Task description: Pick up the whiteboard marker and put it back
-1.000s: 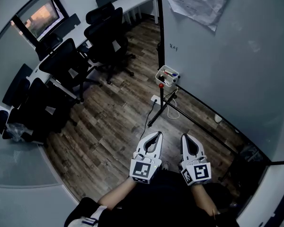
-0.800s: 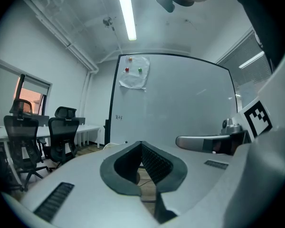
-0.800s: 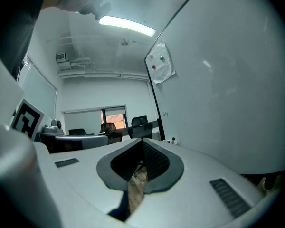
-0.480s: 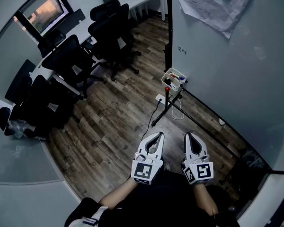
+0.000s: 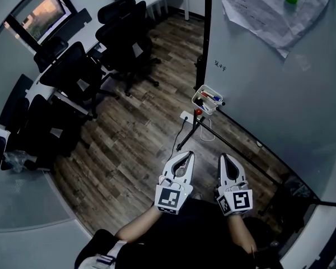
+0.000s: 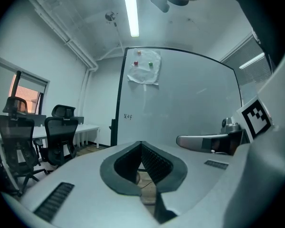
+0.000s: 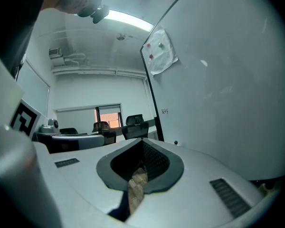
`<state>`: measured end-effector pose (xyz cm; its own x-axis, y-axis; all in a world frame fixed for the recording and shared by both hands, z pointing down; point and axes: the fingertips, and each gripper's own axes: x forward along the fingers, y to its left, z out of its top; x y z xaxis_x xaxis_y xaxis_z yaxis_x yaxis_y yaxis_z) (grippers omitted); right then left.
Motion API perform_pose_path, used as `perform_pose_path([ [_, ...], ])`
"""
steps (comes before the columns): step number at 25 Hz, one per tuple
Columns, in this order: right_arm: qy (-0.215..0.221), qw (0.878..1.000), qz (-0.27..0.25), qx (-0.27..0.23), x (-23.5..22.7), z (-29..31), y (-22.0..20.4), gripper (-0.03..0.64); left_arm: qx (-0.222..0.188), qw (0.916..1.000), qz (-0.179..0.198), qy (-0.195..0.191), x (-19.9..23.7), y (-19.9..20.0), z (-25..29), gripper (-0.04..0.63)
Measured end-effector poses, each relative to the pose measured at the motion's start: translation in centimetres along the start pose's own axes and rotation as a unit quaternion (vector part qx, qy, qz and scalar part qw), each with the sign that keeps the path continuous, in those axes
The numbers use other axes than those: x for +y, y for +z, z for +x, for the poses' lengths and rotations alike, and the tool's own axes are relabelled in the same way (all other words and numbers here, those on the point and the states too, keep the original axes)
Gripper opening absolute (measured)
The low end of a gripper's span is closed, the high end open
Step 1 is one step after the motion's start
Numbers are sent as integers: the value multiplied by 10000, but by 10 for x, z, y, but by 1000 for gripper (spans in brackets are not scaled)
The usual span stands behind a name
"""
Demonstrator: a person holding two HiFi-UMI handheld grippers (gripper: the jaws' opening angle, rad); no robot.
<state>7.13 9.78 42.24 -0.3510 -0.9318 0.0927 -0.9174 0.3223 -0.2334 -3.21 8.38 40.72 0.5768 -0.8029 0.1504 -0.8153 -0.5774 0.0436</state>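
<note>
I hold the left hand-held gripper [image 5: 187,154] and right hand-held gripper [image 5: 223,156] shut, empty. The red and blue whiteboard markers [image 5: 208,97] lie in the small white tray [image 5: 198,91] beneath the large whiteboard [image 5: 269,88], whose black handwriting [image 5: 219,66] is unreadable.

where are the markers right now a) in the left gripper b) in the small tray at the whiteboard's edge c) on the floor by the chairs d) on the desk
B: the markers lie in the tray at the lower corner of the whiteboard, and the left gripper and right gripper are both shut on nothing.
</note>
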Motion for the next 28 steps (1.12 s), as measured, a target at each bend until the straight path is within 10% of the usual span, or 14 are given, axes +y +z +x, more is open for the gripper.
perform_pose_path([
  [28, -849, 9963, -46, -81, -14, 73, 13, 14, -117, 9962, -73, -863, 57, 19, 68, 8],
])
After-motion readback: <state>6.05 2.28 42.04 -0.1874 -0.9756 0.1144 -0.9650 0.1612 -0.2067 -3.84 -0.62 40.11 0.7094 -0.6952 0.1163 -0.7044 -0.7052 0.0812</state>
